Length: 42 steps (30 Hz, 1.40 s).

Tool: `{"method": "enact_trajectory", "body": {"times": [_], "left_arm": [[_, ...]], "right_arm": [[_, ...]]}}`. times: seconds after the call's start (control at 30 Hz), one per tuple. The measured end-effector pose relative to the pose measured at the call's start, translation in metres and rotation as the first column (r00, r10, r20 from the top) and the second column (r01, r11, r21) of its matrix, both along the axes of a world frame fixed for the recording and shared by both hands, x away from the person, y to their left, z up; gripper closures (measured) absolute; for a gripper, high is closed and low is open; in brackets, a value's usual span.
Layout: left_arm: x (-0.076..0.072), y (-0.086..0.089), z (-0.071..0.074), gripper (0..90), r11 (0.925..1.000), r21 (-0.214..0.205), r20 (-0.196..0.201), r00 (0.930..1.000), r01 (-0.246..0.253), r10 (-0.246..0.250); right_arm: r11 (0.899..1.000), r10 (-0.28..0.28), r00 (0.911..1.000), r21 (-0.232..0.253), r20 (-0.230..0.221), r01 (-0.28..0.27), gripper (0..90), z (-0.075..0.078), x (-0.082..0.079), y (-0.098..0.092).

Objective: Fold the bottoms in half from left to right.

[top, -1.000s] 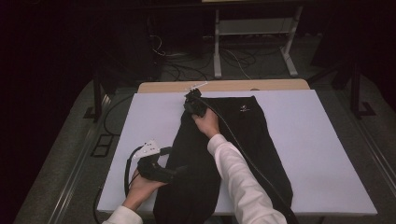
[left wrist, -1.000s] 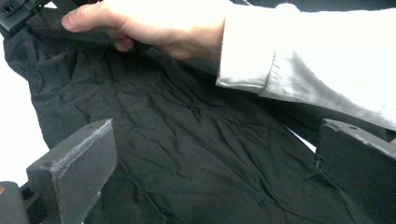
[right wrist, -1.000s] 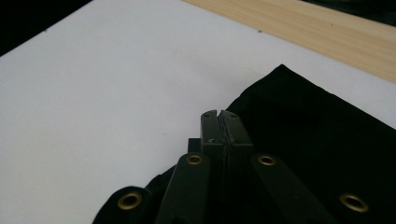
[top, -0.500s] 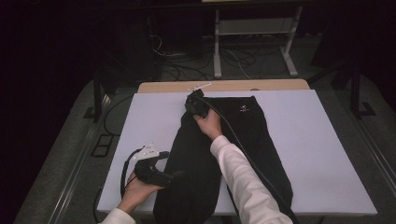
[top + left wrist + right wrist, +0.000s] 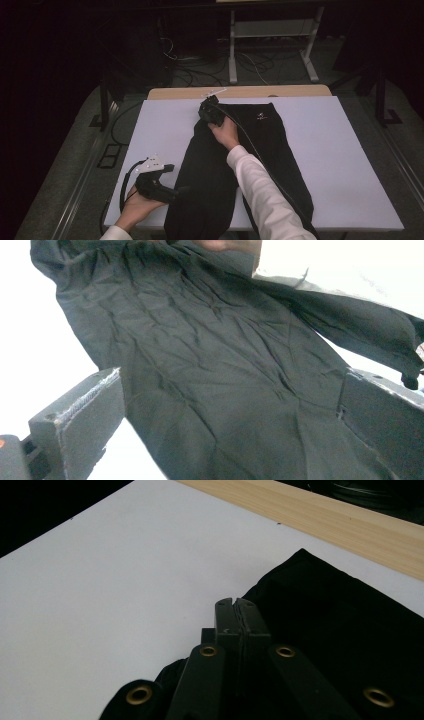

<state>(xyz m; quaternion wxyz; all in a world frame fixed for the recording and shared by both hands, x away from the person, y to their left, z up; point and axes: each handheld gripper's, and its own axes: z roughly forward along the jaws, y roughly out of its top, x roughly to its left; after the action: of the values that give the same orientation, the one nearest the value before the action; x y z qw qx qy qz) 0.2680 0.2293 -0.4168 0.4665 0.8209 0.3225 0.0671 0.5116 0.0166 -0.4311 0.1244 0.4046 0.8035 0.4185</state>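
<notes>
high view: the black trousers [image 5: 220, 175] lie lengthwise on the white bench [image 5: 340, 165]. your right gripper [image 5: 210, 111] has its jaws together at the waistband; whether cloth is pinched, i cannot tell. your left gripper [image 5: 167, 189] is apart over the leg. pull now and the fabric may slip.

One black garment [image 5: 235, 170] spread on one white table [image 5: 340, 165]. Two grippers: left gripper [image 5: 172, 190] at the near edge, right gripper [image 5: 209, 111] at the far end of the cloth. Two hands, one white sleeve [image 5: 265, 195], one wooden strip [image 5: 240, 92] beyond the table.
</notes>
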Motion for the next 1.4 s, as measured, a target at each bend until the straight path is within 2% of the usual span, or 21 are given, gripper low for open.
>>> {"method": "enact_trajectory", "body": {"times": [0.2, 0.43, 0.53, 0.9, 1.03, 1.1, 1.4], "left_arm": [[-0.006, 0.008, -0.003, 0.0, 0.9998, -0.011, -0.021, 0.9997, -0.015, 0.015], [-0.013, 0.014, -0.009, 0.0, 0.9999, 0.003, -0.051, 0.9986, -0.015, 0.015], [-0.014, 0.017, -0.010, 0.0, 0.9998, 0.007, -0.062, 0.9979, -0.020, 0.020], [-0.024, 0.027, -0.021, 0.0, 0.9997, 0.022, -0.131, 0.9913, -0.014, 0.017], [-0.028, 0.032, -0.025, 0.0, 1.0000, 0.006, -0.164, 0.9864, -0.006, 0.007], [-0.030, 0.034, -0.026, 0.0, 0.9999, -0.010, -0.173, 0.9849, -0.002, 0.000], [-0.038, 0.039, -0.030, 1.7, 0.9993, -0.032, -0.208, 0.9777, 0.021, -0.027]], "right_arm": [[1.000, -0.001, 1.0000, -0.001, 0.002, 0.001, 87.9, -0.001, -0.001, -0.001], [1.000, -0.004, 0.9999, -0.016, 0.011, 0.004, 87.9, -0.002, -0.004, -0.001], [1.000, -0.011, 0.9997, -0.008, 0.020, 0.011, 87.9, 0.001, -0.004, -0.003], [1.000, -0.009, 0.9997, -0.006, 0.025, 0.009, 87.9, 0.003, -0.007, -0.007], [1.000, -0.009, 0.9998, 0.000, 0.019, 0.009, 87.9, 0.002, -0.008, -0.008], [1.000, -0.007, 0.9997, 0.001, 0.024, 0.007, 87.9, 0.002, -0.009, -0.008], [1.000, -0.001, 0.9998, 0.001, 0.020, 0.001, 87.9, 0.000, -0.009, -0.006]]}}
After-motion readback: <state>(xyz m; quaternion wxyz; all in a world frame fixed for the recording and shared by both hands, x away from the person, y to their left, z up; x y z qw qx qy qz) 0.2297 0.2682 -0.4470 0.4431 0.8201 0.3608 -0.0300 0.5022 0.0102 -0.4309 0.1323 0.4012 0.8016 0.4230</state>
